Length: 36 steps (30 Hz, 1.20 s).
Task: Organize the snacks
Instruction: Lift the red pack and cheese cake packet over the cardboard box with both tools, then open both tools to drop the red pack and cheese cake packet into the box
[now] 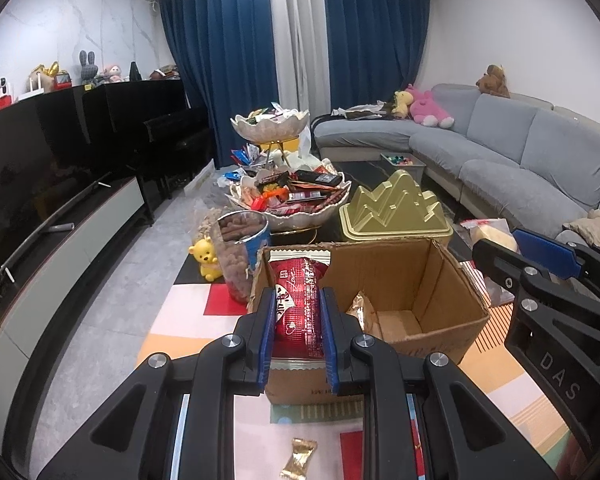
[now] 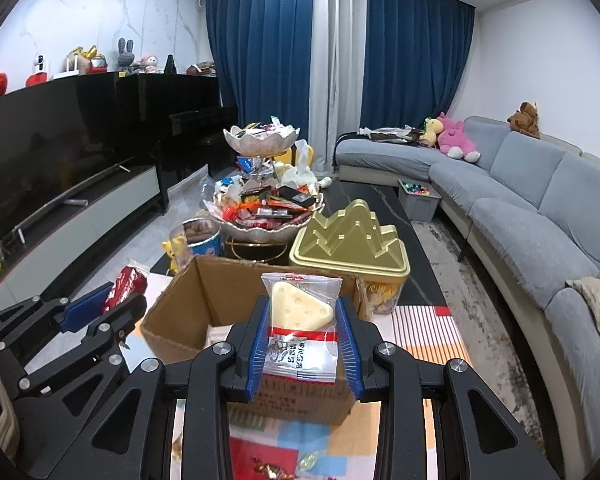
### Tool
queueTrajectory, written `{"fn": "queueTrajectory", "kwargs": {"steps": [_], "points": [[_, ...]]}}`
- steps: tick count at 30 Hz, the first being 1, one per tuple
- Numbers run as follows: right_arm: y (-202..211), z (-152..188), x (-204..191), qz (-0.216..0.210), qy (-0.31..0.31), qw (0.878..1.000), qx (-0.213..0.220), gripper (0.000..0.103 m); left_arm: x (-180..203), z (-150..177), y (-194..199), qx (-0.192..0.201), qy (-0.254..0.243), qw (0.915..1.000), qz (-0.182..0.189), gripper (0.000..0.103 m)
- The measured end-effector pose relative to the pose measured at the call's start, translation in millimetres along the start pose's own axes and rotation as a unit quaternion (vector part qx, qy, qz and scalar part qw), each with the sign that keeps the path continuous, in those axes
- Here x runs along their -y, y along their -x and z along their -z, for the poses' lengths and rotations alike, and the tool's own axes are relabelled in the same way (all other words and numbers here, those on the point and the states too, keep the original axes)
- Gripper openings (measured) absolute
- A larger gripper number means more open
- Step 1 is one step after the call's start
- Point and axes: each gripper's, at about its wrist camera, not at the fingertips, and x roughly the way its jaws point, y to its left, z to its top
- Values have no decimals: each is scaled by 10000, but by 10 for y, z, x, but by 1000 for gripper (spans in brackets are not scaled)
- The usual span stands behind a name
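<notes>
Left wrist view. Your left gripper [image 1: 296, 320] is clenched on a glossy red foil snack packet with white lettering [image 1: 299, 300], both blue-padded fingers [image 1: 267, 340] pressed against its long sides. The packet stands upright just above the near left corner of the open brown cardboard box [image 1: 420, 280], which lies directly ahead of the fingers. Inside the box, right of the packet, rests a crumpled gold foil wrapper [image 1: 360, 306]. Beyond the box to the right sits a gold mountain-shaped tin [image 1: 396, 212]; straight ahead stands a white scalloped tiered bowl stand heaped with snacks [image 1: 296, 196]. Below the fingers, a small gold-wrapped candy [image 1: 298, 456] lies on the patterned tabletop [image 1: 188, 312]. Your right gripper [image 1: 540, 256] enters from the right.

Right wrist view. Your right gripper [image 2: 303, 336] is clamped on a clear plastic bag holding a pale yellow cheese-shaped wedge [image 2: 302, 320], fingers [image 2: 350, 344] pinching its two edges. The bag hangs over the near wall of the cardboard box [image 2: 180, 312]. To the left, your left gripper [image 2: 104, 308] holds the red packet [image 2: 126, 284] beside the box's left wall. The gold tin [image 2: 352, 240] sits just behind the box.
</notes>
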Motion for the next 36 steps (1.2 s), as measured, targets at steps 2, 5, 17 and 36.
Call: {"fn": "queueTrajectory", "kwargs": {"steps": [2,5,17,36], "points": [[-71,-38,16,18,-13,10000,-9,34,13,-25,-74,-10,-15,10000,8,22],[-174,-71,37,37,-38,10000,-36,34,15,-51,-187,-42,-3,10000,15,22],[-511,-76,64,40,-95,9998,-196,34,2,-64,-495,-177,-22,9998,45,22],[-668,-89,68,-102,-32,9994,-319,75,-101,-79,-606,-280,47,9995,-118,52]]}}
